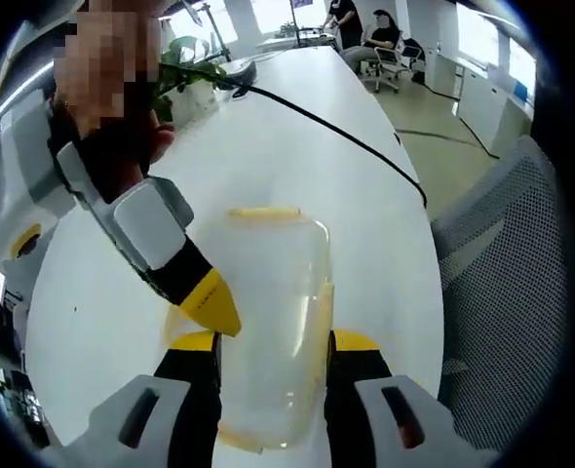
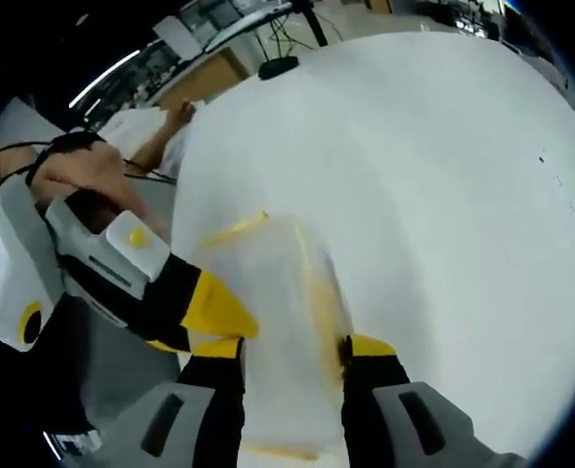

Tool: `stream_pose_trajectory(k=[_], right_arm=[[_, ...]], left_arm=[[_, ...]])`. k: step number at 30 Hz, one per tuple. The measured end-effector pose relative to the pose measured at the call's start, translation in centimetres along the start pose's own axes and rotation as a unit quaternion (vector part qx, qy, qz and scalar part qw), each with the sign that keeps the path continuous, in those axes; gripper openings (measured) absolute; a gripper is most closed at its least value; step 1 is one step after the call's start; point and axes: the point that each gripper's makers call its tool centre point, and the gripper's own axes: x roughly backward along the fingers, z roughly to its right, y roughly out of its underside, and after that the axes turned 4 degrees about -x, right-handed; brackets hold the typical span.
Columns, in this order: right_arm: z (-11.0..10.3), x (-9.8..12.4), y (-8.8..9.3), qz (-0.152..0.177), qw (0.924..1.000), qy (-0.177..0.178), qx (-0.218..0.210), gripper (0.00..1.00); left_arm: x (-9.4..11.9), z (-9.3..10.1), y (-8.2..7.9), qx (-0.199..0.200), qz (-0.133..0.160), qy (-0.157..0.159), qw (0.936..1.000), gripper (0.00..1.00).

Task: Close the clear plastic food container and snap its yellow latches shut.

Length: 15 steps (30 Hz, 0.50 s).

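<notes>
Both grippers' yellow-tipped jaws straddle the clear plastic food container (image 1: 273, 322) on the white table (image 1: 297, 166), left gripper (image 1: 273, 341) and right gripper (image 2: 292, 349) part-open across its width, long axis running forward between them.

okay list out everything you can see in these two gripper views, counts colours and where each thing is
Clear plastic food container: one, clear with yellow latches, lying on the table between the jaws in both views.
Table: one, white, long, under the container.
Cable: one, black, running across the table in the left gripper view.
Plant: one, green leaves, far end of the table.
Mesh chair: one, grey, beside the table.
Seated people: two, dark clothes, far background.
Left gripper: one, black jaws with yellow tips, either side of the container.
Right gripper: same colours, jaws flanking the container.
Hand: one, on the other gripper's handle.
</notes>
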Motion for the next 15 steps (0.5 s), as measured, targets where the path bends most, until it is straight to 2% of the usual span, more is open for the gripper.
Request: stream_pose_trajectory(k=[15], right_arm=[[0.36,0.30,0.03,0.007,1.0000,-0.001,-0.005,0.38]], left_arm=[[-0.22,-0.21,-0.06,-0.005,0.003,-0.006,1.0000,0.41]])
